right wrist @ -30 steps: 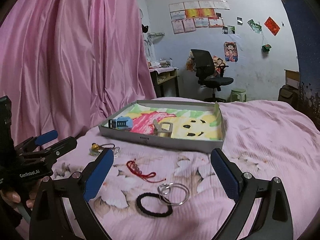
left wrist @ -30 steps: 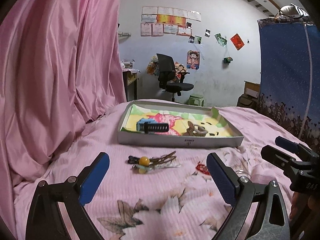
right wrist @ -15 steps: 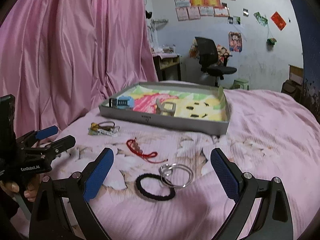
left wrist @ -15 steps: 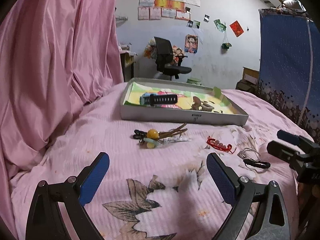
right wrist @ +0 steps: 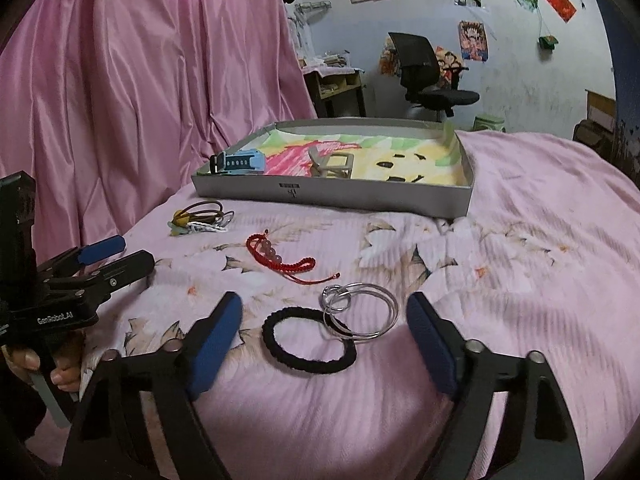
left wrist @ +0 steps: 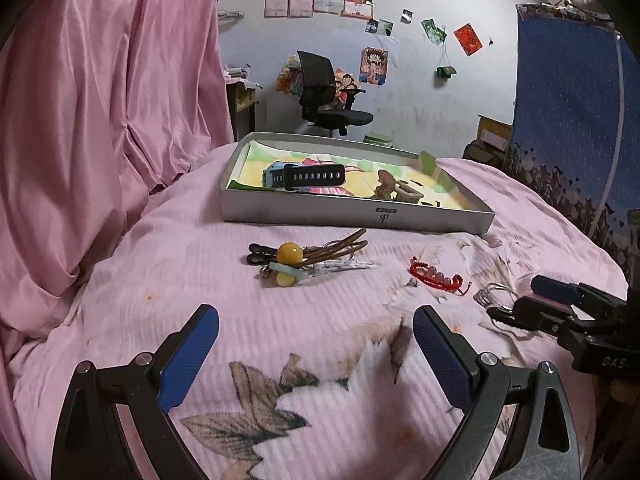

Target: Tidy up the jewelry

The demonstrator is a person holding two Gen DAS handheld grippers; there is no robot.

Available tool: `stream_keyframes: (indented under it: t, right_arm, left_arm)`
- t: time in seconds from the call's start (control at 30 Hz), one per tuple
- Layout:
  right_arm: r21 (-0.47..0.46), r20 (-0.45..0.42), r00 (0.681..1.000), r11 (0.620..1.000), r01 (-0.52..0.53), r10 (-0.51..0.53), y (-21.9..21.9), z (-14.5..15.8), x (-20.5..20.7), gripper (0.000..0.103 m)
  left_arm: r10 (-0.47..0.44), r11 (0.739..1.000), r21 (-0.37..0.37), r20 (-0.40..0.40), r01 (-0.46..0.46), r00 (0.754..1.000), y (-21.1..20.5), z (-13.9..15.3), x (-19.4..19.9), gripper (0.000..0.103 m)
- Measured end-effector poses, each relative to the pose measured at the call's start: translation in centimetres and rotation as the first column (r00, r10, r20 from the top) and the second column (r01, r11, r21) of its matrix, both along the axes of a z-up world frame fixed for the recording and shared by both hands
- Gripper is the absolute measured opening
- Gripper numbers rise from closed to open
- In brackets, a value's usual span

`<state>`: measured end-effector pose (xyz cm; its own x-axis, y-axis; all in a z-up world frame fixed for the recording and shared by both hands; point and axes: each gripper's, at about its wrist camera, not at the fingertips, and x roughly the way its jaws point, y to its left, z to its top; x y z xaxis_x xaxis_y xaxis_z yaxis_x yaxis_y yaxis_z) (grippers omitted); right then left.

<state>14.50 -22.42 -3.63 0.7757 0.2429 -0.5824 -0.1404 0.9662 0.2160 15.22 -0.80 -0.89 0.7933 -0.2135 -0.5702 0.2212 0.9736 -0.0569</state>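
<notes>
A grey shallow box [left wrist: 352,218] [right wrist: 360,196] lined with a colourful drawing sits on the pink bedspread and holds a blue watch [right wrist: 242,161] and a beige hair claw [right wrist: 332,164]. Before it lie a yellow-bead and brown hair-tie cluster [left wrist: 304,258] [right wrist: 198,218] and a red braided bracelet [left wrist: 436,276] [right wrist: 280,258]. Silver bangles [right wrist: 360,314] overlap a black hair tie [right wrist: 308,342]. My right gripper [right wrist: 325,312] [left wrist: 528,298] hovers just short of these two, jaws closing, pads touching nothing. My left gripper [left wrist: 316,318] [right wrist: 134,254] is open and holds nothing, short of the bead cluster.
Pink satin curtains [left wrist: 100,100] hang along the left side of the bed. A blue starry cloth [left wrist: 572,100] hangs at the right. Beyond the bed stand a black office chair [right wrist: 428,76] and a small desk [right wrist: 336,84]. A hand [right wrist: 44,364] grips the left tool's handle.
Both grippers have sunk toward the bedspread and tipped downward, so the jewelry looks nearer. The right gripper's jaws have narrowed around the black hair tie and bangles. The left jaws keep their width.
</notes>
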Motion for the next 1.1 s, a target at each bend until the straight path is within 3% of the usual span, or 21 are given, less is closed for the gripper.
stream_keyframes:
  t: [0.33, 0.53, 0.7, 1.1]
  right_arm:
    - [0.047, -0.062, 0.998, 0.998, 0.035, -0.032, -0.9, -0.9, 1.7, 0.054]
    - [0.048, -0.098, 0.993, 0.996, 0.074, -0.069, -1.2, -1.4, 2.3, 0.037]
    - [0.03, -0.132, 0.987, 0.995, 0.093, -0.089, -1.3, -2.0, 2.9, 0.03]
    - [0.025, -0.201, 0.976, 0.995, 0.092, -0.085, -1.4, -2.8, 4.9, 0.026]
  left_arm:
    - [-0.009, 1.0, 0.019, 0.045, 0.008, 0.999, -0.6, 1.3, 1.7, 0.095]
    - [-0.05, 0.997, 0.062, 0.042, 0.047, 0.998, -1.4, 1.4, 2.9, 0.076]
    - [-0.079, 0.994, 0.082, 0.018, 0.078, 0.997, -2.1, 1.1, 3.7, 0.061]
    - [-0.092, 0.987, 0.13, -0.065, 0.1, 0.994, -2.9, 0.1, 5.0, 0.024]
